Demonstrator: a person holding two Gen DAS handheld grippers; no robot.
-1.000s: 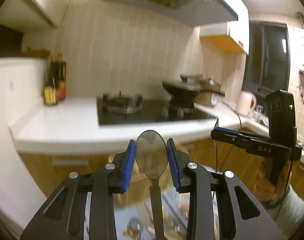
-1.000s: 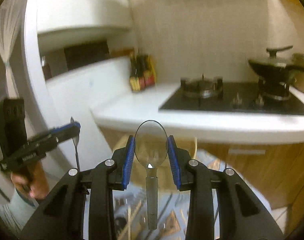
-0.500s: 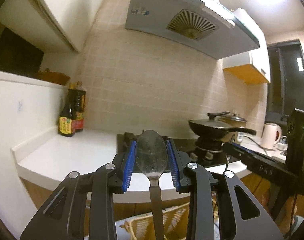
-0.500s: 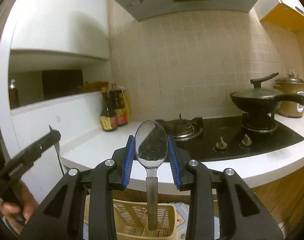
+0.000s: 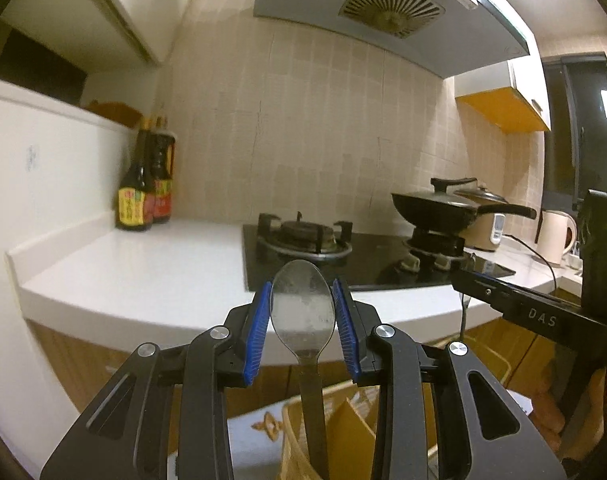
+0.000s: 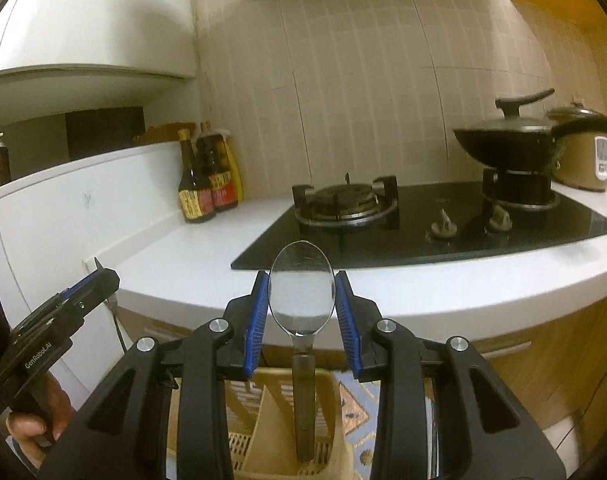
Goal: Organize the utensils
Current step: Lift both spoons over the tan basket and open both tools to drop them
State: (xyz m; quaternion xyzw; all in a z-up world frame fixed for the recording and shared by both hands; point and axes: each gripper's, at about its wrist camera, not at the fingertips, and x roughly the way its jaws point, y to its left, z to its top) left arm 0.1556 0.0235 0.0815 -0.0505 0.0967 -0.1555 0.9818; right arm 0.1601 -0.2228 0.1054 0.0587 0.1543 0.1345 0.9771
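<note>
1. While both grippers are raised in front of the tabletop (image 6: 207,264), each holds one spoon upright, bowl up.
2. Left gripper (image 5: 302,320): the jaws pinch the metal spoon (image 5: 302,312) by the edges of its bowl, blue pads (image 5: 258,324) touching both sides. The handle hangs straight down between the fingers, its lower part in front of the basket (image 5: 343,436).
3. Right gripper (image 6: 302,314): the jaws pinch the clear spoon (image 6: 302,292) the same way, pads on either side of the bowl. Its handle hangs down over the yellow basket (image 6: 271,420), the tip at a slotted compartment; whether it touches the basket cannot be told.
4. Basket: below both grippers, lower than the tabletop's front edge. What carries it cannot be told.
5. Tabletop contents:
 - Bottles (image 6: 207,184) stand at the back left corner, against the wall.
 - Hob (image 6: 443,232) is set into the right part; its left burner (image 6: 343,204) is bare.
 - Pan (image 6: 511,140) with lid sits on the right burner.
 - Cooker (image 6: 583,156) stands just behind the pan.
 - Kettle (image 5: 555,236) stands near the far right edge.
</note>
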